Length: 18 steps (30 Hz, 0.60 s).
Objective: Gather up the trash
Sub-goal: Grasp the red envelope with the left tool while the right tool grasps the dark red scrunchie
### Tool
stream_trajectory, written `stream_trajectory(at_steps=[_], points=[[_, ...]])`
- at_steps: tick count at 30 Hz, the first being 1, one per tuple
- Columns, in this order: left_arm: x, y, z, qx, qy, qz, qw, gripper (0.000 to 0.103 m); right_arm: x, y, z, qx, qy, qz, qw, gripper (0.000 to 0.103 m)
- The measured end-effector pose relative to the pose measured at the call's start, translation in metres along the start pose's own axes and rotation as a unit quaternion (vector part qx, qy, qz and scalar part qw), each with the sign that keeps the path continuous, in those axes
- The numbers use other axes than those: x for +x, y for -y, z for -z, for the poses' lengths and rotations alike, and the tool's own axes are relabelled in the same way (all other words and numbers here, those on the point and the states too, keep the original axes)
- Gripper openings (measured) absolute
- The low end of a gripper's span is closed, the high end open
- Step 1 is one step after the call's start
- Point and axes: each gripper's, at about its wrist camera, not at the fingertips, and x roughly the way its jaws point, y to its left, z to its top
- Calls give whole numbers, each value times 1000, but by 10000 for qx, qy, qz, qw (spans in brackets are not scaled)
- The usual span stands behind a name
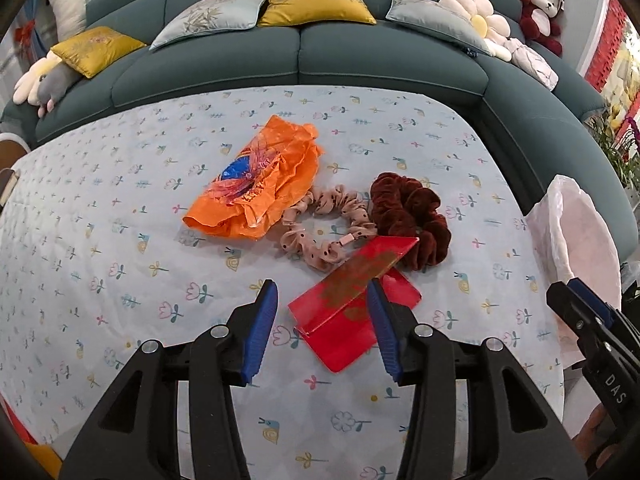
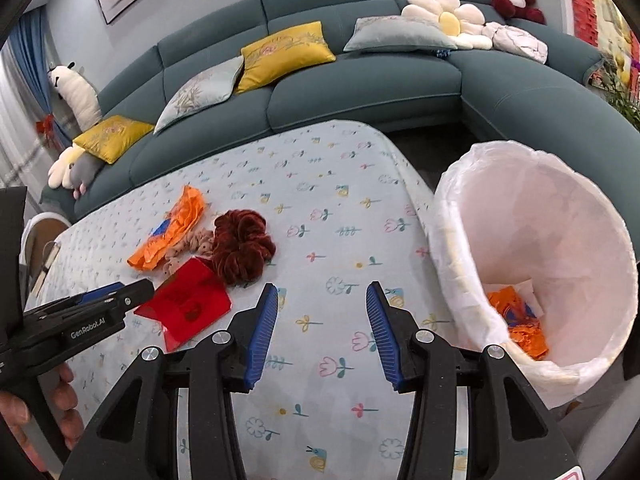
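A red envelope [image 1: 340, 320] with gold print lies on the flowered tablecloth [image 1: 120, 240], its flap raised. My left gripper [image 1: 322, 300] hangs just over it, open, its right finger overlapping the envelope's edge. Beyond lie a crumpled orange plastic bag [image 1: 256, 184], a pink dotted scrunchie [image 1: 328, 232] and a dark red velvet scrunchie [image 1: 408, 220]. In the right wrist view my right gripper [image 2: 323, 312] stands open over bare cloth, with nothing between its fingers. To its left are the envelope [image 2: 188, 304] and the left gripper [image 2: 136, 290]. A white-lined trash bin [image 2: 460, 208] at the table's right holds orange scraps [image 2: 524, 320].
A teal corner sofa [image 2: 360, 92] with yellow and grey cushions and plush toys runs behind the table. The bin's liner [image 1: 568, 232] and my right gripper [image 1: 576, 304] show at the right edge of the left wrist view. A person's hand [image 2: 60, 400] holds the left gripper.
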Motion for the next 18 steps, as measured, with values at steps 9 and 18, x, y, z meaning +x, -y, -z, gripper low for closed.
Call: stream_trajectory(at_steps=[9, 18], points=[[3, 2, 10, 40, -34, 409, 9991, 62, 7, -7, 0, -66, -72, 24, 9999, 45], [15, 2, 5, 107, -32, 339, 9994, 61, 13, -28, -1, -261, -209, -103, 9994, 46]])
